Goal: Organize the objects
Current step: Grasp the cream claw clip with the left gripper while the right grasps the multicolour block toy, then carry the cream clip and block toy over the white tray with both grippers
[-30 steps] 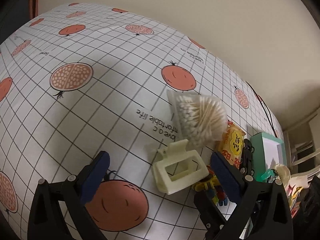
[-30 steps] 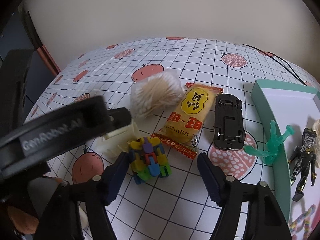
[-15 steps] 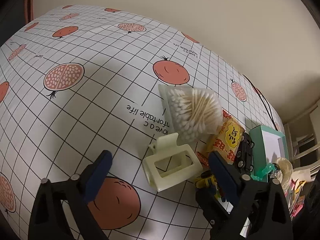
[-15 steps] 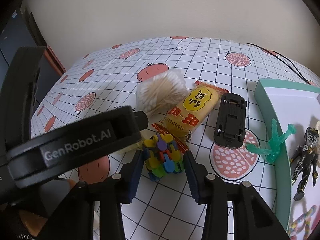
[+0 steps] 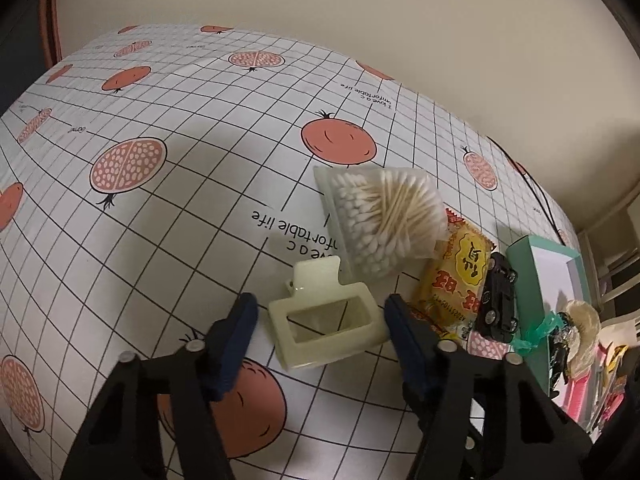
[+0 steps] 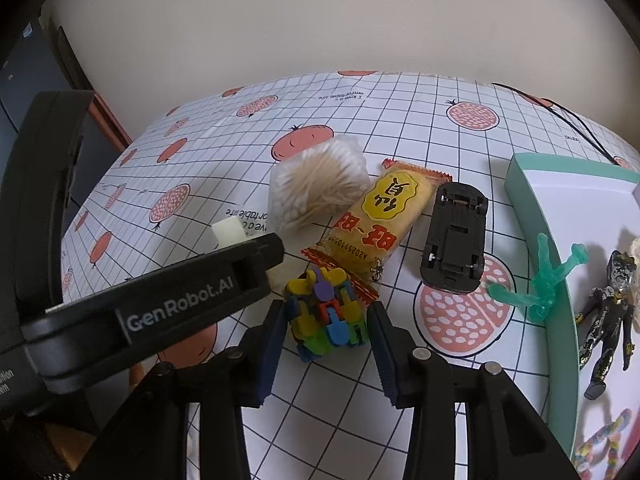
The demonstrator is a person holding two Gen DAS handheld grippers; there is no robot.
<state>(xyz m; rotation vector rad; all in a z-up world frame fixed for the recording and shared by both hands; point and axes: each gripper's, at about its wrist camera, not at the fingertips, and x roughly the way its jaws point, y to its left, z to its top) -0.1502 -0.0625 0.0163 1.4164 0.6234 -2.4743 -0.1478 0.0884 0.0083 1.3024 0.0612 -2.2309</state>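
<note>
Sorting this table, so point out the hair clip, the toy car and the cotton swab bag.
hair clip (image 5: 326, 330): left wrist view, front frame.
toy car (image 6: 454, 242): right wrist view, underside.
cotton swab bag (image 5: 380, 220): left wrist view, middle.

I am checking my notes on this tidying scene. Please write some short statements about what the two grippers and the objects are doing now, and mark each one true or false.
1. The right gripper has its fingers on both sides of the colourful block toy. True.
2. The left gripper is lifting the bag of cotton swabs. False: its open fingers sit either side of the cream hair clip; the bag lies on the tablecloth.
3. The black toy car lies upside down. True.
4. The yellow snack packet is inside the teal tray. False: it lies on the tablecloth between the swabs and the car.
</note>
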